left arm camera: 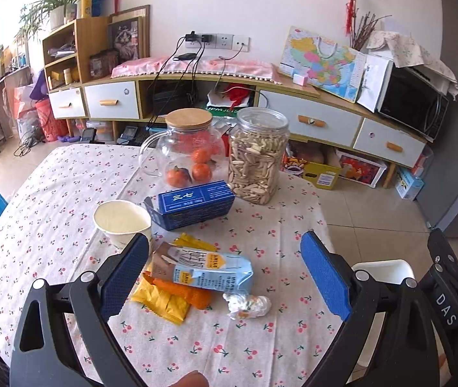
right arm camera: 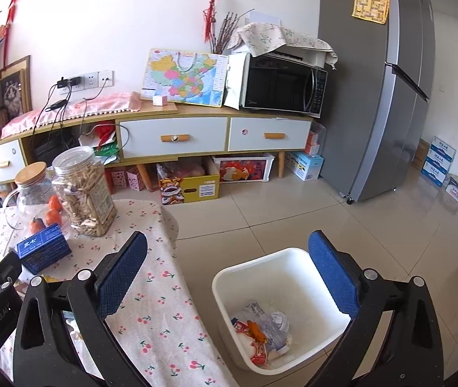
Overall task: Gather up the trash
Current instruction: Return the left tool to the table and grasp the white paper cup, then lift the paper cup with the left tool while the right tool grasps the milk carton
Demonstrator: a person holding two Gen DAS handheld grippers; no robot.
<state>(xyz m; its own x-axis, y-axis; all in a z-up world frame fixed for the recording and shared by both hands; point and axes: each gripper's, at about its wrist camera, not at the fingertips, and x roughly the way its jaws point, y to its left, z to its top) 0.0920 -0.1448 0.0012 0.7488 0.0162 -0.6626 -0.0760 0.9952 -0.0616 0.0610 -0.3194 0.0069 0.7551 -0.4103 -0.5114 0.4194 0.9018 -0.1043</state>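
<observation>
1. On the cherry-print tablecloth [left arm camera: 51,213], left wrist view: left gripper [left arm camera: 225,271] spread wide, nothing between its blue pads, no contact with anything.
2. Trash cluster below that gripper: flattened milk carton [left arm camera: 206,271] lies across an orange wrapper [left arm camera: 190,295] and a yellow packet [left arm camera: 161,303]; crumpled clear wrapper [left arm camera: 248,304] just beside the carton at 5 o'clock.
3. Paper cup [left arm camera: 122,222] at 10 o'clock from the carton, upright, near the left pad. Blue box [left arm camera: 196,206] at 12 o'clock; glass pitcher [left arm camera: 187,148] with oranges and a snack jar [left arm camera: 258,158] beyond it.
4. Right wrist view: right gripper [right arm camera: 229,277] also wide apart and empty, hanging over the table edge and floor.
5. White bin [right arm camera: 229,277] on the tile floor just beside the table; wrappers and crumpled plastic lie in its bottom.
</observation>
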